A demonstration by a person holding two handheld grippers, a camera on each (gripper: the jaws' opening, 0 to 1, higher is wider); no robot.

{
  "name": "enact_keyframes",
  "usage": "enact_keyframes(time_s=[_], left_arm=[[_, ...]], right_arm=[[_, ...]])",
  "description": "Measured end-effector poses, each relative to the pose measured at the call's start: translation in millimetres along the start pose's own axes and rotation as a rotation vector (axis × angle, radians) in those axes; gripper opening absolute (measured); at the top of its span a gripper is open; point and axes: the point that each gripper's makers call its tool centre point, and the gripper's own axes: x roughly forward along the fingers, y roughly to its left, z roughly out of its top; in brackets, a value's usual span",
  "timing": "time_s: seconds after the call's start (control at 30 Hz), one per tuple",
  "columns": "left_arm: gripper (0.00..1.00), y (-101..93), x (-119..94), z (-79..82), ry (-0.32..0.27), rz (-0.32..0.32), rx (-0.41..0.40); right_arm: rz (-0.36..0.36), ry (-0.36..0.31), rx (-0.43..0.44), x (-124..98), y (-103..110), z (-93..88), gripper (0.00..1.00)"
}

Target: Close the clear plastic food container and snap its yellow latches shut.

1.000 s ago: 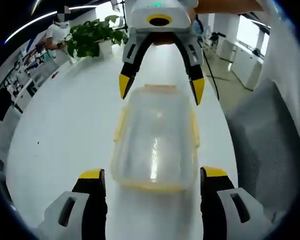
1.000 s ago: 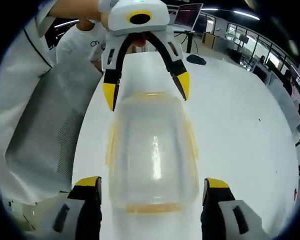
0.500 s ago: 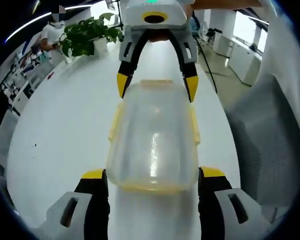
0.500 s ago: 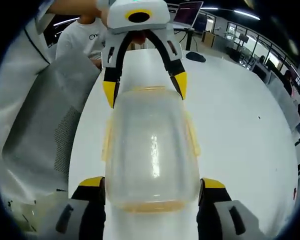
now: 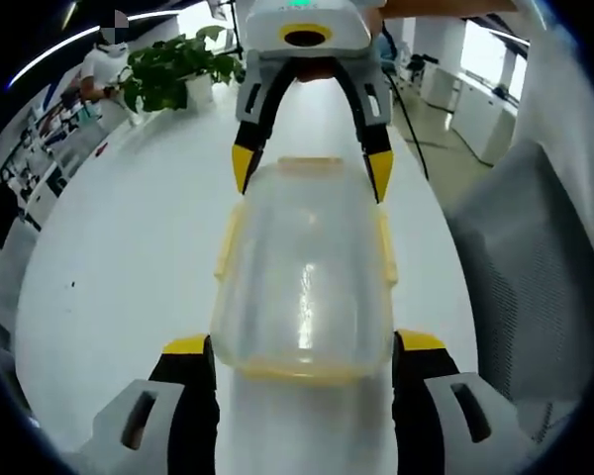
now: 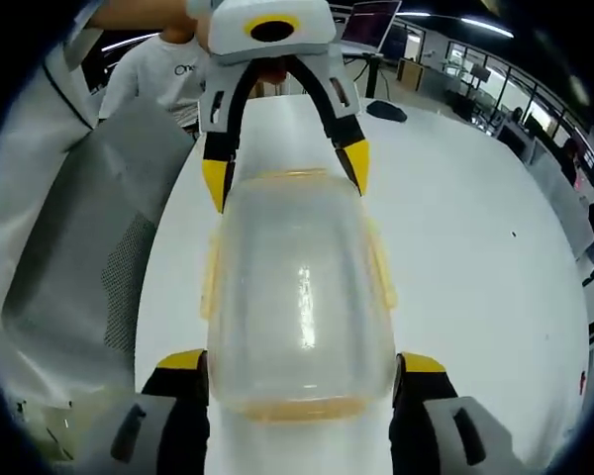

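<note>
The clear plastic container (image 5: 302,277) (image 6: 299,287) lies lengthwise on the white table, with yellow latches (image 5: 384,247) (image 6: 379,265) along its rim. My left gripper (image 5: 302,344) is open, and its yellow-tipped jaws flank the container's near end, close against its corners. Facing it from the far end, my right gripper (image 5: 310,170) is open too and straddles that end. In the right gripper view the same holds mirrored: my right gripper (image 6: 299,364) is at the near end, my left gripper (image 6: 285,173) at the far end. I cannot tell whether the latches are snapped down.
The long white table (image 5: 129,257) (image 6: 475,247) runs away under the container. A grey mesh chair (image 5: 535,287) (image 6: 89,247) stands beside the table edge. A potted plant (image 5: 168,74) is at the far end, a laptop (image 6: 371,25) at the other. A person in white (image 6: 163,74) stands nearby.
Over the last second both grippers slid forward, so the container's ends now sit between their jaws. Since half a second ago almost nothing has moved.
</note>
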Motion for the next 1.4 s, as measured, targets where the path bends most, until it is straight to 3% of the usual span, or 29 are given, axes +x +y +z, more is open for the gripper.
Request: enact_keyframes(time_s=[1.4], left_arm=[[0.69,13.0,-65,-96.4,0.017,0.027,-0.041]], right_arm=[[0.022,0.010,-0.045,54,-4,102.3,0.75]])
